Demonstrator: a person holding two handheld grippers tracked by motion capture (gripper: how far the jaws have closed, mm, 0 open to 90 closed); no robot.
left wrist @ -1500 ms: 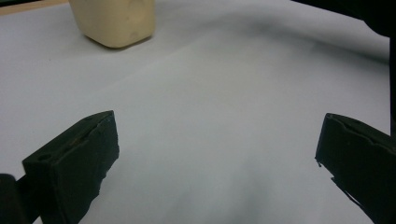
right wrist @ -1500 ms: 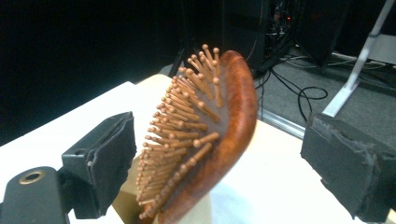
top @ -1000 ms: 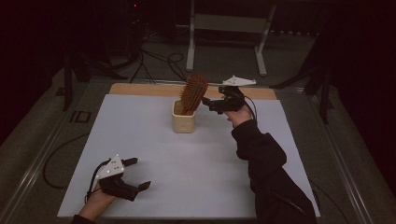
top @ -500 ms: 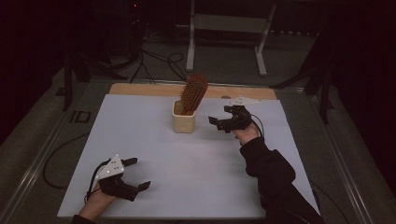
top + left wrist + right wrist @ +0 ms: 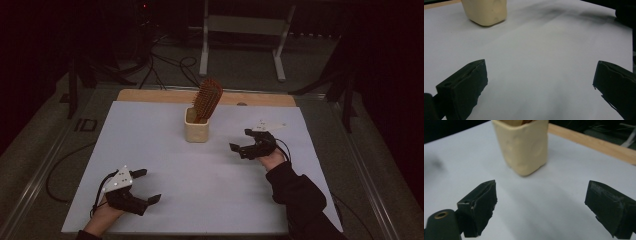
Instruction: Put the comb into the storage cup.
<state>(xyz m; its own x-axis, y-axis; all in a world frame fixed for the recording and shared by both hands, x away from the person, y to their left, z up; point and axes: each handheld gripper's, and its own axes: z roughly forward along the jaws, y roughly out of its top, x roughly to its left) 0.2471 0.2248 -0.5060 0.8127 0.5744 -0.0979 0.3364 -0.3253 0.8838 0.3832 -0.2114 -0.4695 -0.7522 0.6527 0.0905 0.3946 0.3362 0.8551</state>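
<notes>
A brown hairbrush stands bristle end up, leaning right, in a cream cup at the back middle of the white table sheet. My right gripper rests low on the sheet to the right of the cup, open, with nothing between its jaws. Its own view shows the cup a short way ahead between the spread fingers. My left gripper lies open near the front left corner. The cup sits far off at the top left of its view.
A wooden strip runs along the table's back edge. Behind it stand a metal frame and cables on the dark floor. A person's dark sleeve comes in at the front right.
My right gripper has pulled away from the brush at the cup, moving right and toward the front, down to the sheet. The brush stays in the cup. The left gripper has not moved.
</notes>
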